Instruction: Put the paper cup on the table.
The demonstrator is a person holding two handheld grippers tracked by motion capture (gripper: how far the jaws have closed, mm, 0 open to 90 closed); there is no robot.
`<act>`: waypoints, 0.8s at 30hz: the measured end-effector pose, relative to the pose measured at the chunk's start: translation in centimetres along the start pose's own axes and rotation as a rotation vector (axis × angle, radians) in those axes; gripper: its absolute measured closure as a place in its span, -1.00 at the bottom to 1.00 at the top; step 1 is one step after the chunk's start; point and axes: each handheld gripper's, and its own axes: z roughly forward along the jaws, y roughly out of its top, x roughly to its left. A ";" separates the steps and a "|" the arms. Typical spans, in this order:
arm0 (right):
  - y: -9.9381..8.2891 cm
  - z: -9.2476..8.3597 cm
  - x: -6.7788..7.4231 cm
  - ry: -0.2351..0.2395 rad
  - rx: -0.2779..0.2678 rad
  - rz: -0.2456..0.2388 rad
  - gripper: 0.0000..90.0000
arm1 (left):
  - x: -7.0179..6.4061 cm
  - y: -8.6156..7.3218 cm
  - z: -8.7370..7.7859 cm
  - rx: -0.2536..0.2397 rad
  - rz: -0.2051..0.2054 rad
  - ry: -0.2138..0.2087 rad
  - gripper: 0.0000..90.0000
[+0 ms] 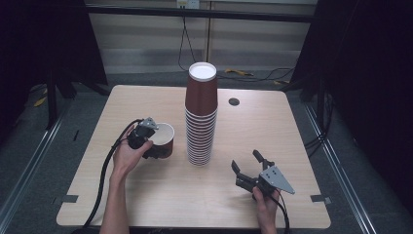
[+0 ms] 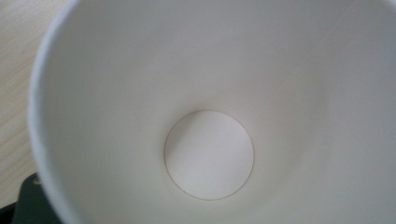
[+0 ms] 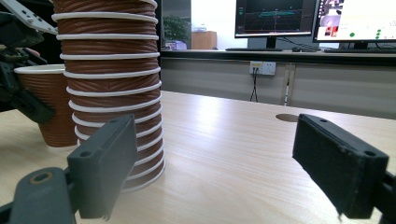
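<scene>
In the high view, a single brown paper cup (image 1: 163,139) stands upright on the light wooden tabletop (image 1: 146,195), just left of a tall stack of brown cups (image 1: 200,114) that rises near the middle. The left gripper (image 1: 146,141) sits at the cup's near-left rim, held by the person's left hand (image 1: 127,155), and its jaws appear to pinch the cup's wall. Well apart on the right, the right gripper (image 1: 249,168) lies low over the tabletop in the right hand (image 1: 265,200), its jaws spread wide with nothing between them.

In the left gripper view, the white inside of the cup (image 2: 210,156) faces the camera, its round bottom a little below the middle, with a strip of tabletop at the left edge.

In the right gripper view, the two black jaws stand far apart over bare tabletop. The stack (image 3: 109,88) rises at the left, and the single cup (image 3: 49,105) stands just beside it, with the left gripper (image 3: 18,88) on its wall.
</scene>
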 end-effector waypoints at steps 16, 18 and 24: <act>0.0 0.0 0.0 0.000 0.000 0.000 -0.68 | -0.2 -2.4 0.2 -0.059 -0.024 -0.017 -0.66; 0.0 0.0 0.0 0.000 0.000 0.000 -0.69 | -0.3 -2.8 0.0 -0.071 -0.036 -0.011 -0.66; 0.0 0.0 0.0 0.000 0.000 0.000 -0.70 | -1.5 -3.9 -0.9 -0.167 -0.038 0.044 -0.66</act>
